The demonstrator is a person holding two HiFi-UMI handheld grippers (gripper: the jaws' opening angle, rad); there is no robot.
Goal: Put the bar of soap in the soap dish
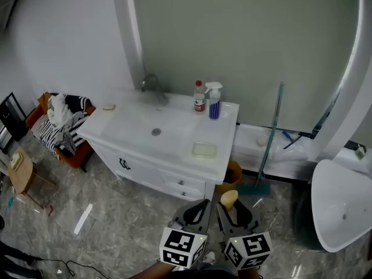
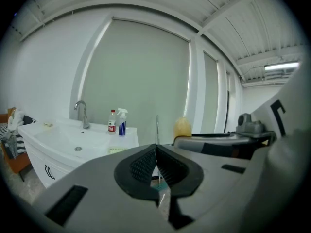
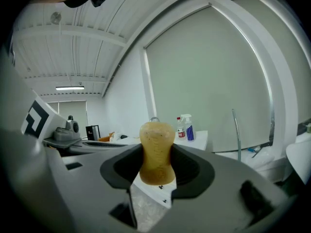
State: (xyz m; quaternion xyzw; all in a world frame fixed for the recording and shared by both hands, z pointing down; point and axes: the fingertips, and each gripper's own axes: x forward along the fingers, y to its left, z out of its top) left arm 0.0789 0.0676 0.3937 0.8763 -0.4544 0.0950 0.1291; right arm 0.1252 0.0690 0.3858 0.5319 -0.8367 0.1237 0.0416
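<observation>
A yellowish-tan bar of soap [image 1: 229,199] [image 3: 156,152] stands upright between the jaws of my right gripper [image 1: 230,206] [image 3: 156,160], which is shut on it. It also shows in the left gripper view as the soap [image 2: 182,127]. My left gripper [image 1: 204,204] [image 2: 156,152] hangs beside it with its jaws closed together and nothing between them. Both grippers are low in the head view, over the floor in front of the vanity. The pale green soap dish [image 1: 204,150] [image 2: 116,150] lies on the vanity's front right corner, with nothing in it.
The white vanity [image 1: 174,173] carries a sink, a faucet [image 1: 151,83], a red-capped bottle [image 1: 199,96] and a blue spray bottle [image 1: 214,101]. An orange basket of clothes [image 1: 61,124] stands left, a mop [image 1: 270,144] and a white basin [image 1: 340,205] right, an orange bin [image 1: 233,172] beside the vanity.
</observation>
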